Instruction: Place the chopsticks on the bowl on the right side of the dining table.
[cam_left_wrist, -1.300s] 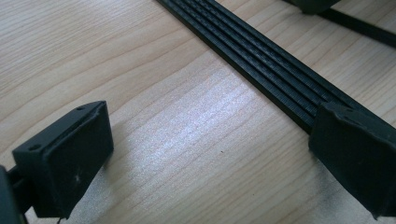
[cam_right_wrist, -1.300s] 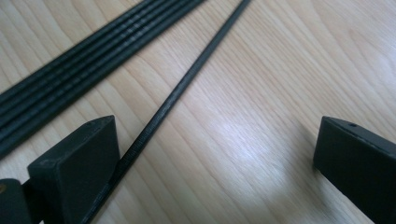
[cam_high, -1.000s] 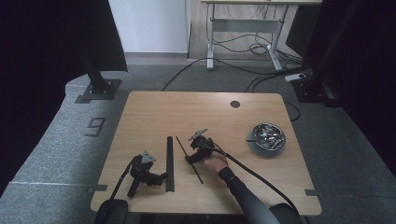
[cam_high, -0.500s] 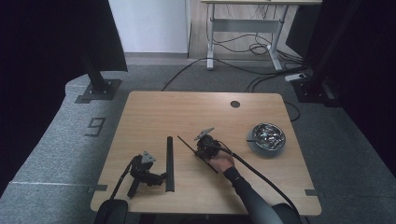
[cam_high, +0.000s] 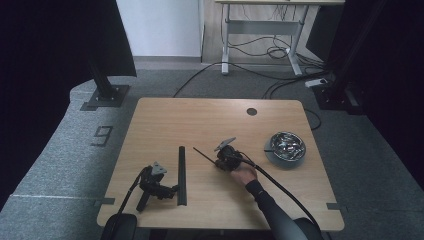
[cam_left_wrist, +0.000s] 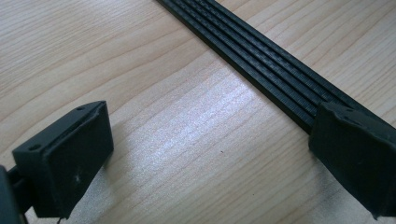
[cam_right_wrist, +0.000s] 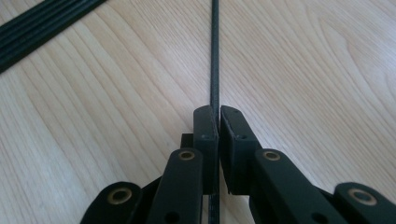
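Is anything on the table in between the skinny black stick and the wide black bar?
Nothing visible. The right tongs are shut on the thin rod, and bare wooden table lies between it and the flat black strip. The metal bowl sits off to the other side.

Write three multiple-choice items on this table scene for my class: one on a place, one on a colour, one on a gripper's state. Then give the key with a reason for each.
1. Where is the metal bowl?
A. at the table's right side
B. at its left edge
C. on the floor

2. What colour is the flat bar?
A. white
B. black
C. red

3. How does the right gripper stand?
A. wide open
B. shut on nothing
C. shut on the thin rod

Key: 1 A, the high view shows the bowl right of the right gripper. 2 B, the bar is black in both views. 3 C, the jaws have just closed and the rod runs between the pads.
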